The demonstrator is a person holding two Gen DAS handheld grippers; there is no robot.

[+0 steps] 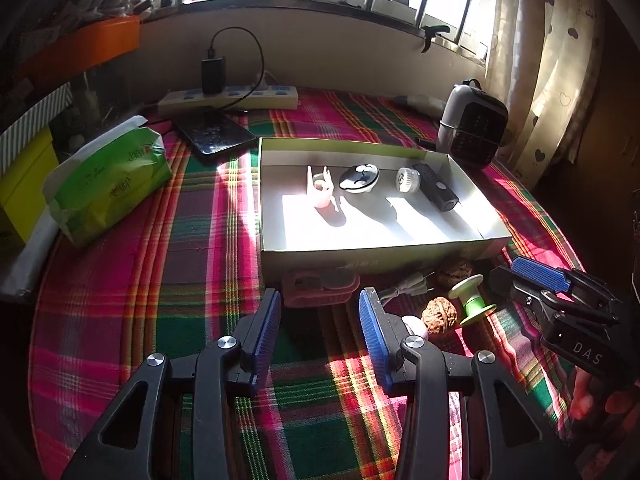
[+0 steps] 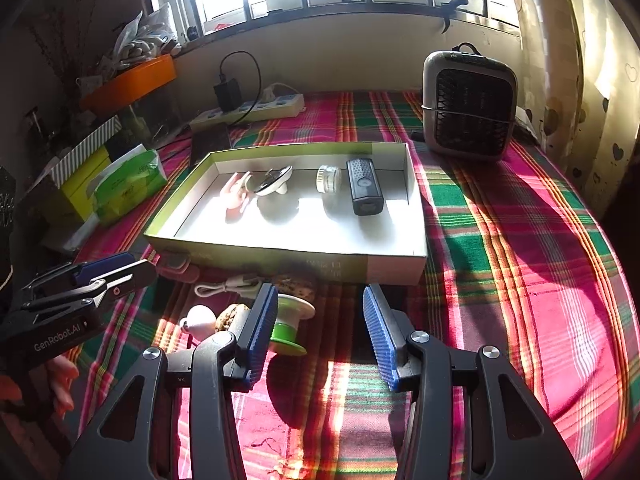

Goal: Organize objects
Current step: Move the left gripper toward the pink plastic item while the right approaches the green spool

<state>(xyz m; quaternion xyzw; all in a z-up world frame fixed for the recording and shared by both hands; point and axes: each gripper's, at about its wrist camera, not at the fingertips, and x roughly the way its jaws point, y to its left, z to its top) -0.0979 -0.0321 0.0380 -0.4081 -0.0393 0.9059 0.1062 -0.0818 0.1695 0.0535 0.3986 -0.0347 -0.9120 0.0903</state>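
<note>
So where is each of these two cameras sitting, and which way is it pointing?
Left wrist view: sits on the left tool, looking down along its open fingers at the tray; the right tool and some fingers show at right.
Right wrist view: sits on the right tool, facing the same tray; the left tool and a hand show at left.
Shared: tray, green spool, window.

Your left cam sat low, angled down over cloth (image 1: 120,320) toward window; your right cam likewise, further right. Both shared tray (image 1: 360,254) (image 2: 280,254), close ahead.
</note>
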